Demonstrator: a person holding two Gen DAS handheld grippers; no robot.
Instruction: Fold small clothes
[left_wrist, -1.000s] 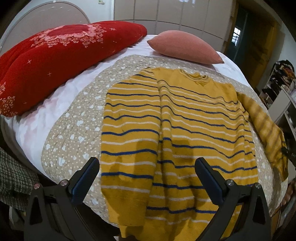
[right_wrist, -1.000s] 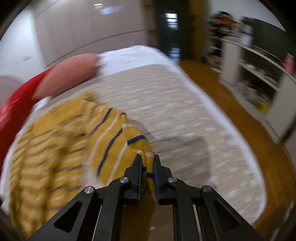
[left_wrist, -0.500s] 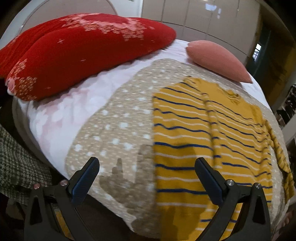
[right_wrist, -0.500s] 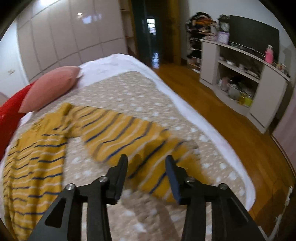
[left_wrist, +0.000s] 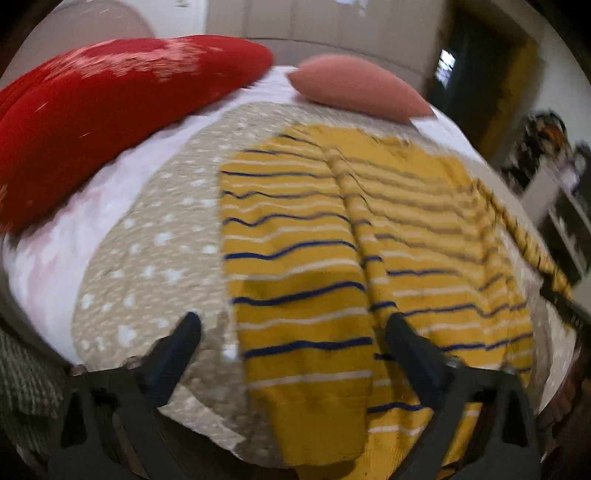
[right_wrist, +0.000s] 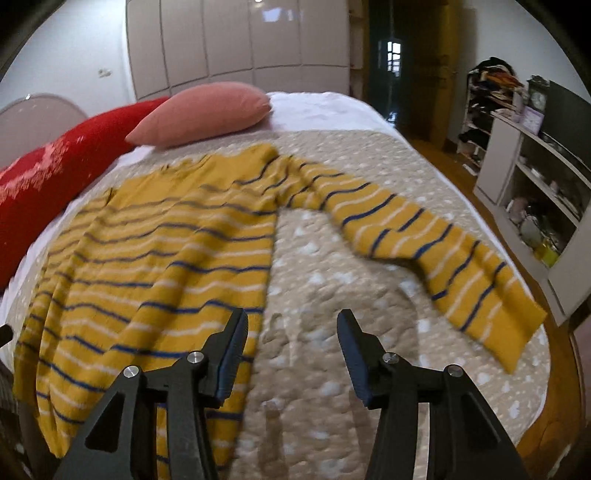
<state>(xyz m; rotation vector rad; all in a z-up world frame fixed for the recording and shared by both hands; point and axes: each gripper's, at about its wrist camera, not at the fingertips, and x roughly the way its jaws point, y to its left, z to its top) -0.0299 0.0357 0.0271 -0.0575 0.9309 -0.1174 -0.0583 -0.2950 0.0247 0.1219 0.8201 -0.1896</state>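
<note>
While flat on bed (right_wrist: 351, 266), sweater (right_wrist: 166, 236) unheld

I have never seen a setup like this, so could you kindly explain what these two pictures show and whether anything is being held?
There is no robot here: a person holds a two-finger gripper in each hand, and a fisheye camera on each looks forward along its fingers. One picture is from the left gripper, the other from the right gripper. Both are open and hold nothing.

They look down on a bed with a beige dotted quilt. A yellow striped sweater lies flat on it. One sleeve stretches out to the side; the other is folded over the sweater's body. Behind it lie a pink pillow and a red pillow. The left picture is blurred.
</note>
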